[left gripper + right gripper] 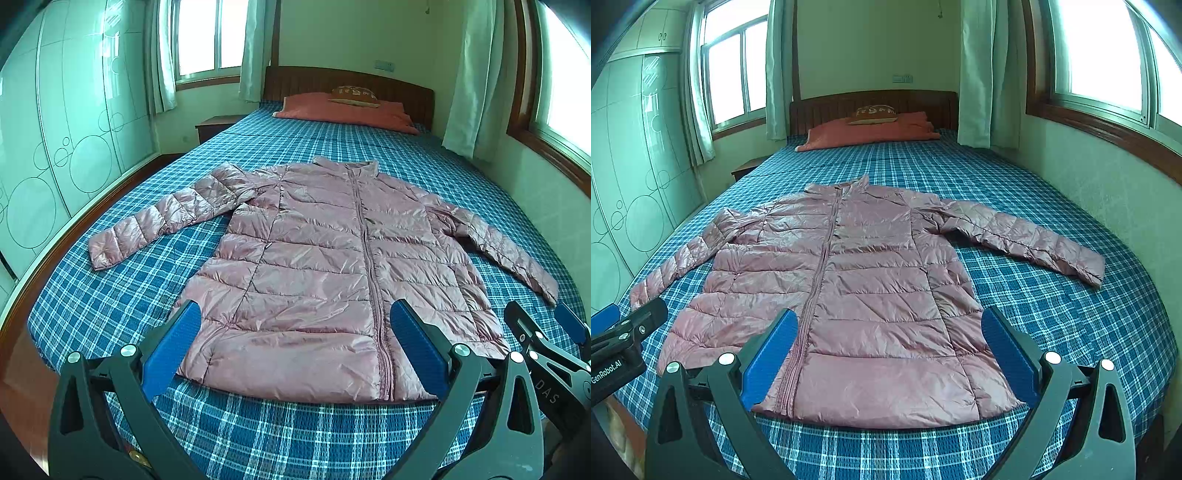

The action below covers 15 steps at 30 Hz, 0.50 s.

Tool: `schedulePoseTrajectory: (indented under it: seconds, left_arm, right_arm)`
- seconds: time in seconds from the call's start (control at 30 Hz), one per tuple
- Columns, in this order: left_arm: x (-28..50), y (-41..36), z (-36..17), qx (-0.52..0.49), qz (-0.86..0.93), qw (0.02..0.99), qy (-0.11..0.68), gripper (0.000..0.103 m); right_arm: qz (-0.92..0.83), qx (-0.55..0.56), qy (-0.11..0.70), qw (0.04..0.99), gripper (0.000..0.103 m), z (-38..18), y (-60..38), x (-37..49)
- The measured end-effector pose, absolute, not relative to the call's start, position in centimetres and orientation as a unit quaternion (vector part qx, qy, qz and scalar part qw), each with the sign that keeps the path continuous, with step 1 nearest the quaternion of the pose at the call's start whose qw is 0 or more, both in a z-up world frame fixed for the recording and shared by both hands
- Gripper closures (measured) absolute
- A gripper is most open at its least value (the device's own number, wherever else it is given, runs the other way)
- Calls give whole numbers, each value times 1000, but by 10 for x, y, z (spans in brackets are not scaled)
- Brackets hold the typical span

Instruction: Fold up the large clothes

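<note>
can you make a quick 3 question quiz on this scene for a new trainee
1. True or false: the jacket on the bed is already folded.
2. The jacket's zip is: A) open B) closed C) hidden
3. What state are the left gripper and right gripper in?

Key:
1. False: it lies flat, front up, both sleeves spread out.
2. B
3. Both open, holding nothing, near the hem.

L tool (295,347) & R tool (888,350) side by side, both jaws wide apart.
</note>
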<state>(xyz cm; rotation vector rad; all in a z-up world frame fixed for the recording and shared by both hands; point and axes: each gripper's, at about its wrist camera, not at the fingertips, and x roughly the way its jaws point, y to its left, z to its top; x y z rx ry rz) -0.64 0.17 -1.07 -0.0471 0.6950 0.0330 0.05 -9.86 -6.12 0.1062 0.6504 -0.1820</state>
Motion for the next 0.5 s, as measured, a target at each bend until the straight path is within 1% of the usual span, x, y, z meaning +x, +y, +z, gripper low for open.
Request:
schedulePoseTrajectory:
  seconds: [0.5]
  left_arm:
    - [-9, 4, -15, -22, 17, 940, 341, 2]
  right_arm:
    - [-89, 52, 320, 942, 4, -63, -99, 0]
